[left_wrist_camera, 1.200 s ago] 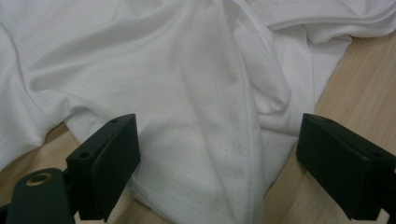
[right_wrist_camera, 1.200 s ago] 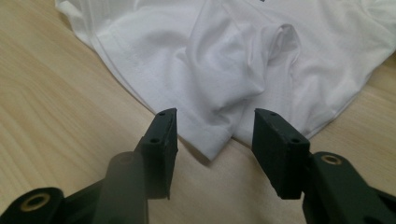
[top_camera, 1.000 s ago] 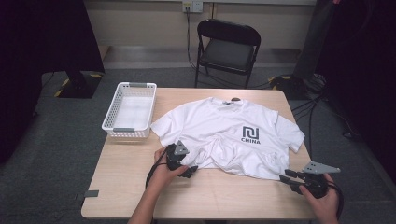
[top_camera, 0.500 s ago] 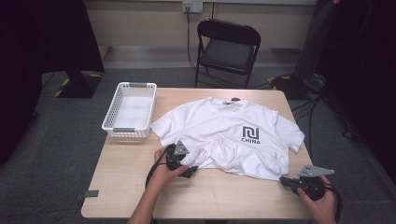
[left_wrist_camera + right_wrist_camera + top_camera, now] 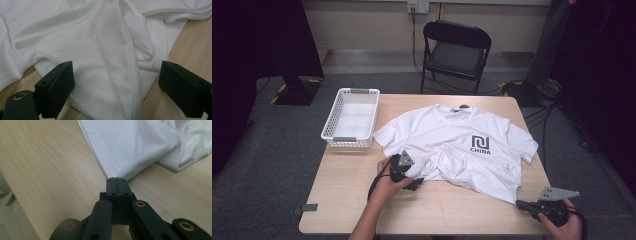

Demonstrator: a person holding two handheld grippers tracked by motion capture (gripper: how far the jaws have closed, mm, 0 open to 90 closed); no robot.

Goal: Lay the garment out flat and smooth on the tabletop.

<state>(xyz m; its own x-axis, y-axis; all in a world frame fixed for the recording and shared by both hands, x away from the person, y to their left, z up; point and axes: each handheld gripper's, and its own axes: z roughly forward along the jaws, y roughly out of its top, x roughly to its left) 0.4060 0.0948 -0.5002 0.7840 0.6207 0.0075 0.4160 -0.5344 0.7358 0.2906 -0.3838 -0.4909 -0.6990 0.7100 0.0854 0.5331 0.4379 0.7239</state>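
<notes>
The jaws of the right hand-held gripper (image 5: 117,180) have just been closed, and they are now seen pressed together on the lower hem corner of the white T-shirt (image 5: 462,145); in the right gripper view the cloth runs straight out of the pinch, so a fold of fabric is judged to be caught between the pads. A second ago those jaws were parted just short of that corner, nearer the worktop (image 5: 342,195) edge. The left hand-held gripper (image 5: 117,82) has been kept in place: its jaws are spread wide, with a bunched ridge of the shirt lying between them but not squeezed.

The shirt is spread front-up on the worktop, beyond both grippers, its hem rumpled just ahead of the left one and its printed mark further off. A white basket (image 5: 352,117) stands well to the left of the left gripper.

With one corner secured, the opposite part of the hem is probably to be gripped next, so that the garment can be lifted or folded evenly.
</notes>
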